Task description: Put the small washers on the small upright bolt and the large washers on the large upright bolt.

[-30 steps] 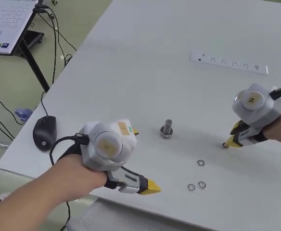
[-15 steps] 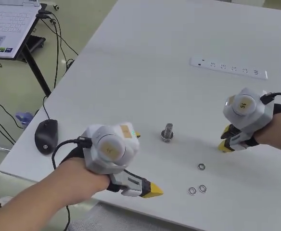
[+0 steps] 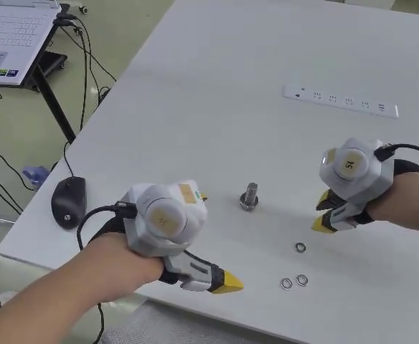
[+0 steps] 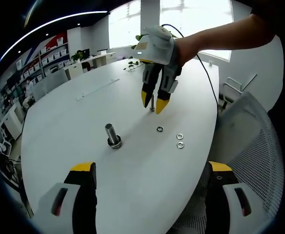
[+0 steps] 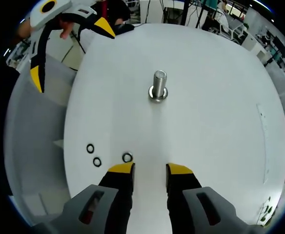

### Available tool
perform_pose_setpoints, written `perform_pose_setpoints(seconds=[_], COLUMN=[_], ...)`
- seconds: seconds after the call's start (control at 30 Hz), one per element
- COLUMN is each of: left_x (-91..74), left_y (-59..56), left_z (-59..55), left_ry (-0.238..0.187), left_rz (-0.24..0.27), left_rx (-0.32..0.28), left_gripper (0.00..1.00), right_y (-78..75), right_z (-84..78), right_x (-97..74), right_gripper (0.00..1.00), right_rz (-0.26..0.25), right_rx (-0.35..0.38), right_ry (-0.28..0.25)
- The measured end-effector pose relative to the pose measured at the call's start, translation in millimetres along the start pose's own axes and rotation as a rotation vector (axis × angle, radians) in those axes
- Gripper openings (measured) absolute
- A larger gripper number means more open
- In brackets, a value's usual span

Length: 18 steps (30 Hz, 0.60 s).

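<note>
Risk: the flat washers (image 5: 127,157) could skid or flip if I pinch off-centre; the pin (image 4: 152,103) could slip loose on a careless swing.
Left gripper (image 4: 151,168): nearest me, fingers spread wide and empty, well apart from the washers.
Washers: three flat on the counter (image 3: 195,107); one just off a right finger, two together further aside.
Right gripper (image 5: 150,168): fingers narrowly parted; the thin pin shows between them, gripped or not I cannot tell.
Bolt (image 5: 158,87): large, upright, beyond, straight ahead of the right fingers.

Bright even light, soft shadows, fisheye-bent edges
</note>
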<state>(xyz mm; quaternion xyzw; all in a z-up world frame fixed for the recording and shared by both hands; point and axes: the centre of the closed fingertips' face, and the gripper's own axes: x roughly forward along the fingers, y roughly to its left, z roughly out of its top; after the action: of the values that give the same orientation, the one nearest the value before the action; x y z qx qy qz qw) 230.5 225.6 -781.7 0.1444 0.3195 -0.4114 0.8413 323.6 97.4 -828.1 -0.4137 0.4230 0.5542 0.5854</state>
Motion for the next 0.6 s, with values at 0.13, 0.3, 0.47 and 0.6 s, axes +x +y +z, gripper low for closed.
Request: perform_pose_setpoints(seconds=[0.13, 0.3, 0.47, 0.6], left_x=[-0.2, 0.7, 1.4, 1.1], left_y=[0.6, 0.9, 0.8, 2.1], left_z=[-1.1, -0.3, 1.5, 1.5], left_ry=[-0.002, -0.010, -0.017, -0.021], left_rz=[0.002, 0.003, 0.003, 0.005], left_rx=[-0.010, -0.015, -0.018, -0.019], left_gripper=[0.94, 0.95, 0.95, 0.96], right_y=[6.4, 14.4, 21.5, 22.1], right_z=[-0.9, -1.8, -4.5, -7.5], right_x=[2.5, 8.1, 14.3, 22.4], right_gripper=[0.27, 0.27, 0.27, 0.27], right_rz=[0.008, 0.018, 0.021, 0.010], right_rx=[-0.003, -0.008, -0.002, 0.001], right_ry=[-0.002, -0.009, -0.013, -0.022])
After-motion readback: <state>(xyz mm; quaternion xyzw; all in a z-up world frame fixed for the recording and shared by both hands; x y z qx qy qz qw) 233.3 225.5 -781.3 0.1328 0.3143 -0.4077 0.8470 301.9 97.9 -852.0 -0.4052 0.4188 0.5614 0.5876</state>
